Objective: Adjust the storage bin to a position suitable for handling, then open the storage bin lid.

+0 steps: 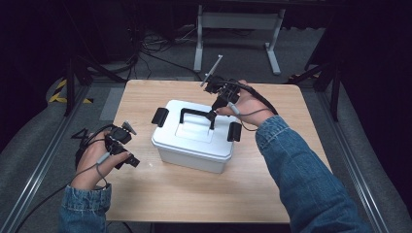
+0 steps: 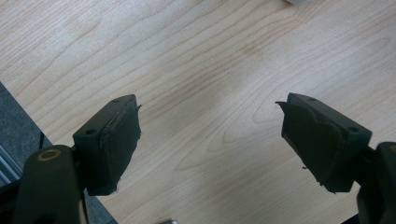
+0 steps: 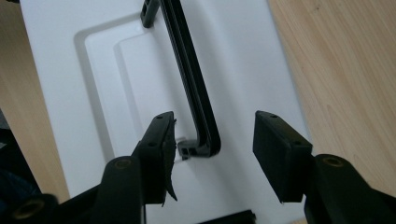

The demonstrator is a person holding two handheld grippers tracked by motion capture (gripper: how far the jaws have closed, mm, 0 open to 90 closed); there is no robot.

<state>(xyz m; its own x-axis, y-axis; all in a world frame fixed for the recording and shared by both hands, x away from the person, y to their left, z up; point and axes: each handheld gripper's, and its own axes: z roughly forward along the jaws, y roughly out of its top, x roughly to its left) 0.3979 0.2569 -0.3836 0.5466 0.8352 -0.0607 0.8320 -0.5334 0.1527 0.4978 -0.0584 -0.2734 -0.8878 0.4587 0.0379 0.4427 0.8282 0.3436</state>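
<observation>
Right gripper spread astride black carry handle of white storage box — slippage risked if closed off-centre. Left gripper spread, nothing held.

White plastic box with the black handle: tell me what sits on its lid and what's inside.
On the white plastic box lid: a black carry handle, with the right hand-held gripper open around its end. The closed lid hides the inside.

- One white box stood on one wooden table.
- It had one black handle and two black latches.
- Two grippers were there: left gripper, right gripper.
</observation>
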